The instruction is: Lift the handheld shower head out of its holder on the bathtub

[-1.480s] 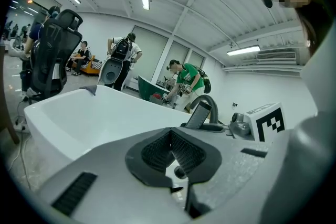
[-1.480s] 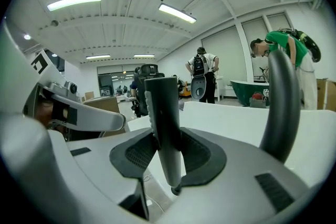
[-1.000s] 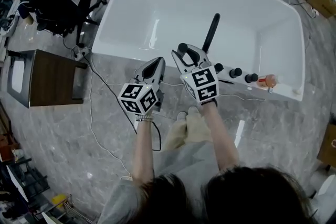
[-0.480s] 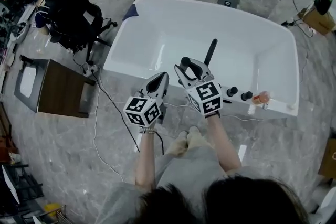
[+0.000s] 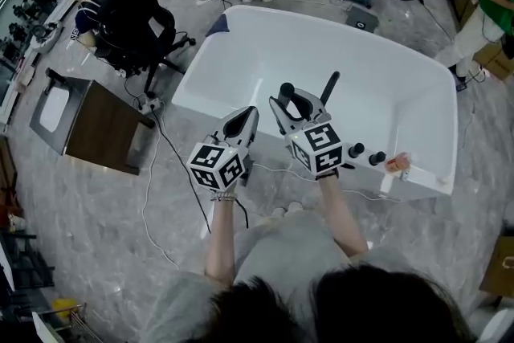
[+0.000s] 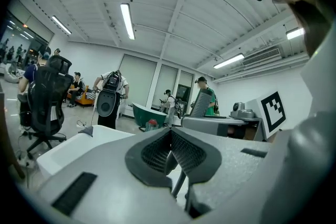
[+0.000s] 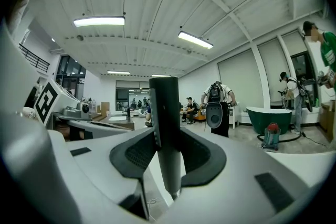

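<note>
While the lift itself is looking largely done, the left gripper (image 5: 243, 120) is hovering over the near rim of the bathtub (image 5: 401, 104) with its jaws pressed together on nothing, taking no part in the grip. Just beside it, also over the near rim, the right gripper (image 5: 295, 102) is clamping the handheld shower head (image 5: 328, 86). The dark wand is standing between the pads and sticking out past them over the bathtub's white basin. Further right along the same rim, the black knobs (image 5: 356, 150) are sitting well apart from the wand. So it is judged that the shower head is already out of its holder and hanging free in the right gripper. The holder itself is not being made out clearly among the rim fittings. What seems to be left is little: carrying the wand fully clear and keeping its hose from snagging on the rim.

The head view is giving the layout: both grippers side by side over the bathtub's near rim, the wand angled out above the basin, and the knobs to the right. It is not showing the pads. The right gripper view is showing exactly that, with the wand upright and pinched between both ribbed pads, but no rim or holder. The left gripper view is confirming pads meeting tip to tip, with only the bathtub's far corner and the room beyond.
</note>
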`<state>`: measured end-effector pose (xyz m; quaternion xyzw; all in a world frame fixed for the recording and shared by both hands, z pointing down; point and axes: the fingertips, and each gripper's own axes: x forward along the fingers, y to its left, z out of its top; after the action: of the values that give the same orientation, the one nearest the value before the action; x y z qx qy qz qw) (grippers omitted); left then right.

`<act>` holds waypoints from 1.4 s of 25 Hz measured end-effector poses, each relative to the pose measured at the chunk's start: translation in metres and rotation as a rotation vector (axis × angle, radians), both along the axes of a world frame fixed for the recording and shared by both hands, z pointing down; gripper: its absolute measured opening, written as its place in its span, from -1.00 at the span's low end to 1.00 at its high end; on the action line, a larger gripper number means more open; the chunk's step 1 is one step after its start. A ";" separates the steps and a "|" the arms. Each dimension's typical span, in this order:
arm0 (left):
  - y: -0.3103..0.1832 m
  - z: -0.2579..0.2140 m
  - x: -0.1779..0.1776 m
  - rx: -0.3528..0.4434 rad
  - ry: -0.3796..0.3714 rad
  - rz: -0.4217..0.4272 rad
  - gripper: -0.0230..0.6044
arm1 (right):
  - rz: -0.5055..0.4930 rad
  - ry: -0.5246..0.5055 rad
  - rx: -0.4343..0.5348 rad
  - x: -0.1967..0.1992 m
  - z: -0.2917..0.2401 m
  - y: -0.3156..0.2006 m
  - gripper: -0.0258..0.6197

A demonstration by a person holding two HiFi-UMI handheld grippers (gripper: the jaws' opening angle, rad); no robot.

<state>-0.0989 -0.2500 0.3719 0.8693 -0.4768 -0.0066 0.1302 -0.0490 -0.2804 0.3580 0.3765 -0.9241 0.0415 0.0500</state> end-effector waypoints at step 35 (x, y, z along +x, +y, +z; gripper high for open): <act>0.039 -0.047 -0.013 0.135 -0.018 -0.085 -0.91 | -0.134 -0.078 0.105 -0.023 -0.054 0.047 -0.51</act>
<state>-0.1120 -0.2115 0.3253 0.8551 -0.5128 -0.0365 0.0667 -0.0718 -0.2337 0.3039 0.3139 -0.9494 0.0040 -0.0035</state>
